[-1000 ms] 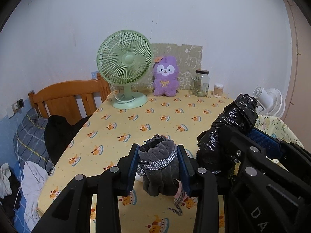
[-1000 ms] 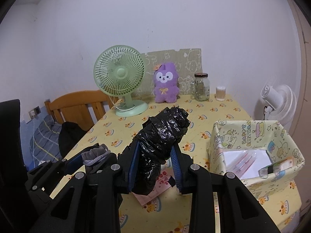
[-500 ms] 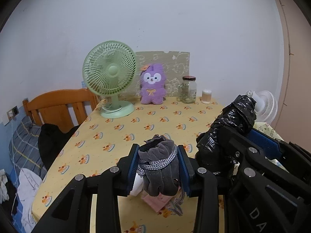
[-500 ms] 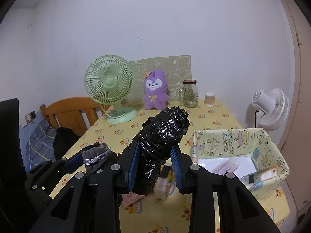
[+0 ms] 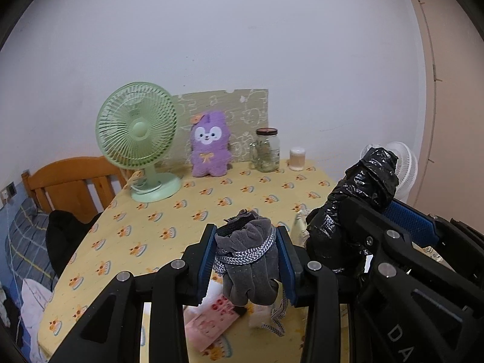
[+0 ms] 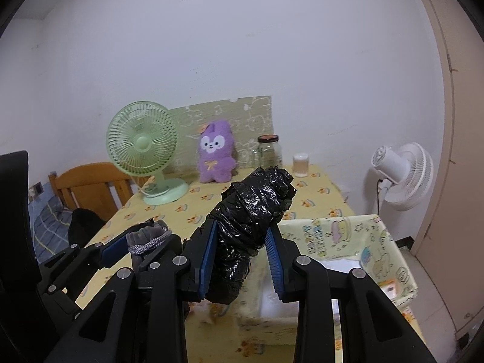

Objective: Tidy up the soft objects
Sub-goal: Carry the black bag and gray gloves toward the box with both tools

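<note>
My left gripper (image 5: 246, 242) is shut on a grey velvet pouch (image 5: 248, 260) tied with a silver cord, held above the near end of the yellow table (image 5: 211, 205). My right gripper (image 6: 242, 242) is shut on a black plastic bag roll (image 6: 251, 211), held up beside the left one; the roll also shows in the left wrist view (image 5: 354, 211). The pouch shows at the left of the right wrist view (image 6: 148, 236). A patterned open box (image 6: 357, 236) with white packets inside stands on the table below and right of the roll.
A purple plush toy (image 5: 210, 148), green desk fan (image 5: 137, 127), glass jar (image 5: 267, 149) and small cup (image 5: 297, 159) stand at the table's far edge. A pink packet (image 5: 211, 320) lies under the left gripper. A wooden chair (image 5: 72, 184) is left, a white fan (image 6: 399, 175) right.
Both grippers have lifted and pulled back toward the table's near edge with their loads still held; the table objects look farther away and lower in view.
</note>
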The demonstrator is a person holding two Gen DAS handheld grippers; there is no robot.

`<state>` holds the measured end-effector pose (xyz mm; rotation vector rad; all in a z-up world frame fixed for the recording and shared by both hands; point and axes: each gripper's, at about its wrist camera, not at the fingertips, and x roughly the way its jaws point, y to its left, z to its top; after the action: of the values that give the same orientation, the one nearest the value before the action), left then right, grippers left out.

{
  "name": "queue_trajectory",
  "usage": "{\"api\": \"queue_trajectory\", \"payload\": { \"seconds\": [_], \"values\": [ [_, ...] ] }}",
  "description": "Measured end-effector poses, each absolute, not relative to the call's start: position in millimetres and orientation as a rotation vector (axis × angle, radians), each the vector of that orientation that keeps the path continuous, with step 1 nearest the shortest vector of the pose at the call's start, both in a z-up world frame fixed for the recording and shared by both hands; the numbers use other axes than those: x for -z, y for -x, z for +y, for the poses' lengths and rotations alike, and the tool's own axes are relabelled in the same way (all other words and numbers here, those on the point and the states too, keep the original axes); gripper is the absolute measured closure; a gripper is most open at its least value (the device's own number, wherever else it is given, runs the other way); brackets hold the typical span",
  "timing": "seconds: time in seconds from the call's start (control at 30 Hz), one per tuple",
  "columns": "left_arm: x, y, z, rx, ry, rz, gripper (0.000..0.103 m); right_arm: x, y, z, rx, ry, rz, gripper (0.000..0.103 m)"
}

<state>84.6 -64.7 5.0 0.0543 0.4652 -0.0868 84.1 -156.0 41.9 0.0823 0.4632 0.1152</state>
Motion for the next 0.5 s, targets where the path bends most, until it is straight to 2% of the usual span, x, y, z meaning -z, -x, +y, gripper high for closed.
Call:
{"api": "queue_trajectory", "payload": {
  "seconds": [0.5],
  "values": [
    [-1.9,-103.6,-106.2,0.163,-0.083,0.492,0.064,-37.6,-99.2,-196.1,-0.044,-0.087,0.468,0.067]
  ]
}}
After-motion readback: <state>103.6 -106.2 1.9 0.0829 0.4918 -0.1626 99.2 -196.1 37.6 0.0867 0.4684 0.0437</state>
